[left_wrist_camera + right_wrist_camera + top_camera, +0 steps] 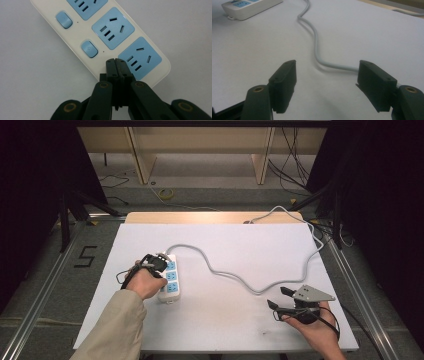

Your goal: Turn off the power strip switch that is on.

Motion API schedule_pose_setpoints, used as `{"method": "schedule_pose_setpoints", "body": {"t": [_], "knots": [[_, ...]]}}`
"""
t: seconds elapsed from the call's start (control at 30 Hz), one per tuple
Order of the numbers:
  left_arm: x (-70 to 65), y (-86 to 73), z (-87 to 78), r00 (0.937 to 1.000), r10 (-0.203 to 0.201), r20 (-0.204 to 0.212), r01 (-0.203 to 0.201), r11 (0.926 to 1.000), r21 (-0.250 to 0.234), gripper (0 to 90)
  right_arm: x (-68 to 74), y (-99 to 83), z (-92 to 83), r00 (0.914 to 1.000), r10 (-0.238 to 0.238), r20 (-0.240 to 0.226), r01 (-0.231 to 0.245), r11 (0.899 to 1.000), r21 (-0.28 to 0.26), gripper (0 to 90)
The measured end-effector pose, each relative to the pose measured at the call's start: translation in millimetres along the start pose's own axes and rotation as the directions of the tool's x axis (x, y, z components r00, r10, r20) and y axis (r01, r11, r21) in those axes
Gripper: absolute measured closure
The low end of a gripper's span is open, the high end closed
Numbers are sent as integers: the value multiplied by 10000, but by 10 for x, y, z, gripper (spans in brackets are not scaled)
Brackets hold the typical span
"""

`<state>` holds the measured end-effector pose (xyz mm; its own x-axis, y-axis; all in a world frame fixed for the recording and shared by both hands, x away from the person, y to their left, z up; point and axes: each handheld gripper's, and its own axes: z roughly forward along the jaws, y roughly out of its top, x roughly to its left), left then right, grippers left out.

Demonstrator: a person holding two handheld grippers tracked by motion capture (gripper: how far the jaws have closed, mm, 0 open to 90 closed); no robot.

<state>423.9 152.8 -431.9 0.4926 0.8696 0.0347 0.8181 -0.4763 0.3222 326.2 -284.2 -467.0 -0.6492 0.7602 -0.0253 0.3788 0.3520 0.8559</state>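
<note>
— While the left gripper [115,61] hangs over the power strip [110,37], can you read any brand or lettering on it?

— No brand that I can make out. Just ahead of the jaw tips, the nearer blue switch button [89,49] carries a small power symbol; the farther button [64,20] is too plain to read. Out on the floor, well off to the left of the left hand, a dark "5" [86,256] is marked.

— How do the left jaws stand?

— Pressed flat together with nothing between them, tips right over the cream face of the strip, between the nearer button and the closest blue socket [140,57]. Whether the tips touch the casing I cannot tell.

— And the hand that carries it?

— In the high view the left hand [145,282], in a beige sleeve, comes up from below and curls over the gripper, covering the strip's left edge, with the gripper pointing down at it.

— The right gripper [327,85]?

— Spread wide, empty, low over the white table [240,320]. The strip's grey cable [315,42] snakes across the surface ahead of it and passes just behind the right-hand jaw. The right hand [315,330] holds it level from below, grey plate on top, jaws aimed toward the strip, which lies well apart, far ahead and to the left.
</note>
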Motion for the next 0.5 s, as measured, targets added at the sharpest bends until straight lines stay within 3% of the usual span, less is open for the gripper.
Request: {"method": "schedule_pose_setpoints", "body": {"t": [0.5], "knots": [[-14, 23, 22, 9999, -142, -19, 142, 9996, 235, 898, 2, -2, 4, 10000, -18, -44, 18, 10000, 36, 325]]}}
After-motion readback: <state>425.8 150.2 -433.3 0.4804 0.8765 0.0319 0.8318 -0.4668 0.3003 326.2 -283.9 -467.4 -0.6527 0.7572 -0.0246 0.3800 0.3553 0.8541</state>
